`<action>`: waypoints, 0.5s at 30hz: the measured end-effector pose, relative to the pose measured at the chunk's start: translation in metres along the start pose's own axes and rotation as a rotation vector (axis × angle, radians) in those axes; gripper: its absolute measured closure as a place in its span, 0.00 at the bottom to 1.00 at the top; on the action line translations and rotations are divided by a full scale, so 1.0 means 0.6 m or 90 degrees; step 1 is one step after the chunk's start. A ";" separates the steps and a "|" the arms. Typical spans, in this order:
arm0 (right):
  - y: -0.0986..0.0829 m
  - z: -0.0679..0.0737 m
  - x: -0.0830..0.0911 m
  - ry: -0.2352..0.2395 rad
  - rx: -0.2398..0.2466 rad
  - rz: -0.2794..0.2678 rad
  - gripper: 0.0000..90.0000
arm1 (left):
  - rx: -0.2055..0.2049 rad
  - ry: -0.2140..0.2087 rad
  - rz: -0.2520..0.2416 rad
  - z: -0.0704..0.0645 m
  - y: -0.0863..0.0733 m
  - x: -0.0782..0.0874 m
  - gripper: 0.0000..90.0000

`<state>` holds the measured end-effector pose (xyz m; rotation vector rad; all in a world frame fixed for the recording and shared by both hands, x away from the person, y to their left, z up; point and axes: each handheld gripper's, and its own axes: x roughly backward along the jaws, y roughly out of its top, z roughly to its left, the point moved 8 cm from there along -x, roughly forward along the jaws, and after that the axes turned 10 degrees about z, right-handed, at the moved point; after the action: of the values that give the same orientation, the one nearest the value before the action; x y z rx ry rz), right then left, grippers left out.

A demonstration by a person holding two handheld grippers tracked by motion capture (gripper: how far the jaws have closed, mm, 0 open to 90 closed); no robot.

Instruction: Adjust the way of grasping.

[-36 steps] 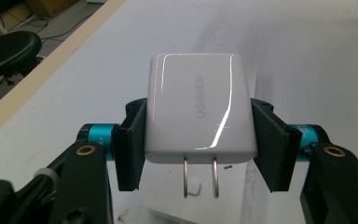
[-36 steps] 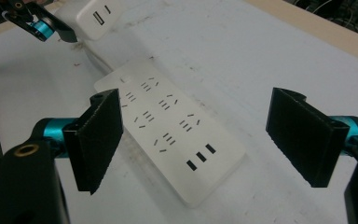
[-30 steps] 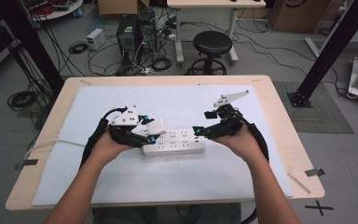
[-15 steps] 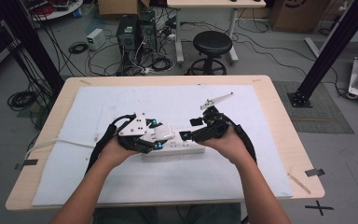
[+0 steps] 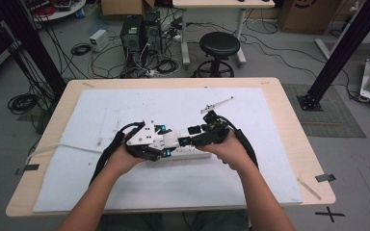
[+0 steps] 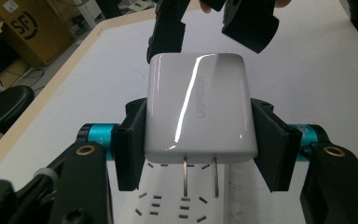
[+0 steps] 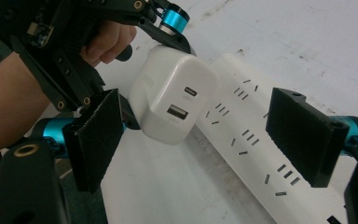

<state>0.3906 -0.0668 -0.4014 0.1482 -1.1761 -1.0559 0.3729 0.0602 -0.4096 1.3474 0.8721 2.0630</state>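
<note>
**High view: charger held over the power strip**

High view: the left gripper (image 5: 166, 141) and the right gripper (image 5: 192, 134) are seen close together above the white power strip (image 5: 192, 154), which lies on the white sheet (image 5: 125, 110) covering the wooden table (image 5: 289, 125).

A white charger (image 6: 198, 107) is pinched by its two flat sides between the pads of the left gripper (image 6: 196, 140). Its two metal prongs (image 6: 199, 175) are pointed down at the power strip (image 6: 177, 205) and are held just above the sockets, not inserted.

From the right gripper view, the charger (image 7: 172, 100) is seen beside the near end of the power strip (image 7: 251, 140), its two ports turned towards the camera. The jaws of the right gripper (image 7: 209, 140) are spread wide, with the power strip between them and nothing clamped.

Beyond the power strip, a thin metal rod (image 5: 217, 104) lies on the sheet. Behind the table, a black stool (image 5: 219, 45) and tangled cables (image 5: 149, 62) are seen on the floor.
</note>
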 end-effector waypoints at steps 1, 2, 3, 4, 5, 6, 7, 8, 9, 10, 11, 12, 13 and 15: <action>-0.001 0.001 -0.002 0.005 -0.007 0.003 0.21 | -0.002 0.002 0.003 -0.001 -0.001 -0.001 0.47; -0.001 0.001 -0.002 0.005 -0.007 0.003 0.21 | -0.002 0.002 0.003 -0.001 -0.001 -0.001 0.47; 0.000 0.000 -0.004 0.008 -0.006 0.000 0.21 | -0.005 0.003 0.004 -0.002 -0.001 -0.002 0.47; -0.001 0.002 -0.008 0.025 -0.024 0.004 0.21 | -0.002 0.004 -0.002 -0.004 -0.002 -0.003 0.47; 0.000 0.002 -0.010 0.031 -0.023 0.000 0.21 | -0.002 0.006 -0.005 -0.005 -0.002 -0.004 0.47; -0.001 0.002 -0.013 0.034 -0.023 0.001 0.21 | -0.001 0.008 -0.005 -0.006 -0.002 -0.004 0.47; -0.001 0.002 -0.016 0.037 -0.025 0.002 0.21 | -0.001 0.008 -0.006 -0.007 -0.003 -0.005 0.47; -0.001 0.002 -0.018 0.042 -0.027 0.004 0.21 | -0.005 0.013 -0.006 -0.008 -0.003 -0.005 0.47; -0.001 0.002 -0.018 0.042 -0.027 0.004 0.21 | -0.005 0.013 -0.006 -0.008 -0.003 -0.005 0.47; -0.001 0.002 -0.020 0.044 -0.025 0.003 0.21 | -0.005 0.013 -0.006 -0.008 -0.003 -0.005 0.47; -0.001 0.002 -0.024 0.047 -0.027 0.007 0.21 | -0.013 0.017 -0.006 -0.011 -0.001 -0.005 0.47; -0.001 0.002 -0.024 0.047 -0.027 0.007 0.21 | -0.013 0.017 -0.006 -0.011 -0.001 -0.005 0.47; 0.000 0.003 -0.027 0.054 -0.028 0.003 0.21 | -0.017 0.020 -0.008 -0.012 0.000 -0.007 0.47; 0.002 0.004 -0.029 0.062 -0.030 -0.001 0.21 | -0.024 0.027 -0.007 -0.013 0.001 -0.008 0.47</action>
<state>0.3894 -0.0522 -0.4116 0.1619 -1.0620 -1.0656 0.3672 0.0545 -0.4142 1.2813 0.8518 2.0958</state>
